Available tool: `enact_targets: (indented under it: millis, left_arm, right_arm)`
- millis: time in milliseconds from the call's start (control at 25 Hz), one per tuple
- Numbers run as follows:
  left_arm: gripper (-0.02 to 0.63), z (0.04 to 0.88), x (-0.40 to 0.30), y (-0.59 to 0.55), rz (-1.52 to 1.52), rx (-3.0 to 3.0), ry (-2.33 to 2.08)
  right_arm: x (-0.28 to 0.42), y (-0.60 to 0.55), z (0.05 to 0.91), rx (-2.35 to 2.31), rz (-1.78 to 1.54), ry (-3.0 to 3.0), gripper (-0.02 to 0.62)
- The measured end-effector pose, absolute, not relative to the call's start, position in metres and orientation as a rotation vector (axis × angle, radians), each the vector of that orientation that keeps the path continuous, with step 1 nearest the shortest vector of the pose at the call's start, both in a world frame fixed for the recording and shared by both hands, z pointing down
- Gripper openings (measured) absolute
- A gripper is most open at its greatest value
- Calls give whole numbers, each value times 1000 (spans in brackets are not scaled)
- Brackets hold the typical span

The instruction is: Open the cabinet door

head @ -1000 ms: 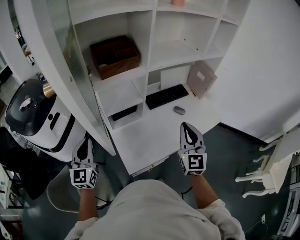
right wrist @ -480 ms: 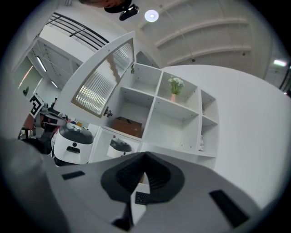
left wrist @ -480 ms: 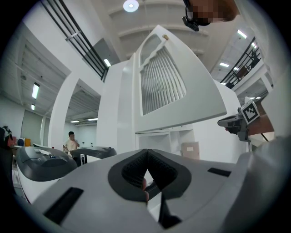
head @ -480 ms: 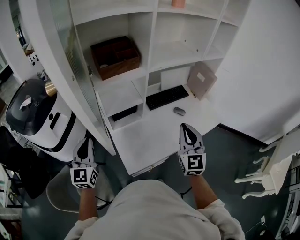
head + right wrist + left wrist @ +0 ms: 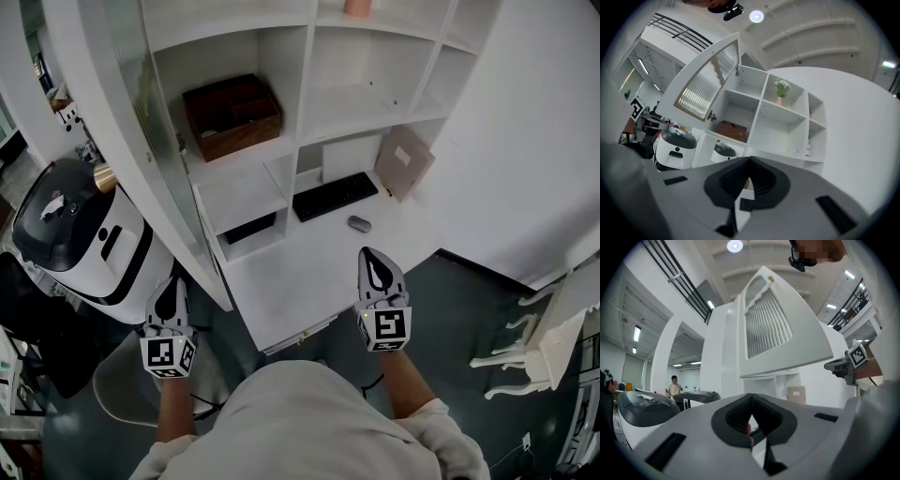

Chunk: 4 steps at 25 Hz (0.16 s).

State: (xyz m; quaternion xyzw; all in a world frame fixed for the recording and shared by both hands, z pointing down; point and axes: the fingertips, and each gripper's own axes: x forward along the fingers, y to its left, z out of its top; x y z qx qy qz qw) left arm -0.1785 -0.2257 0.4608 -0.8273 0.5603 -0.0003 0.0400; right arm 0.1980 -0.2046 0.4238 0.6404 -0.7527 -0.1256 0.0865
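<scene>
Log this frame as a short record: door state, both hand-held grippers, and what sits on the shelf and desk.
door: cabinet door swung wide open, to the left
left hand-held gripper: shut, empty, apart from the door
right hand-held gripper: shut, empty, at the desk front
shelf: brown box
desk: keyboard, mouse
task state: door already open

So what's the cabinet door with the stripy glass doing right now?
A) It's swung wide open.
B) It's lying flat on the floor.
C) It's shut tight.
A: the cabinet door stands swung out from the white shelves, so the brown box inside its compartment is in plain sight.
</scene>
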Motion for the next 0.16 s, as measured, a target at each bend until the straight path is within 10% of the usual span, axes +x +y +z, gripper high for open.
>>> enact_targets:
  millis: [160]
  left_arm:
    - [-2, 460, -178, -225, -1, -2533, 1714]
  right_arm:
    - [196, -203, 425, 1904, -371, -2249, 3]
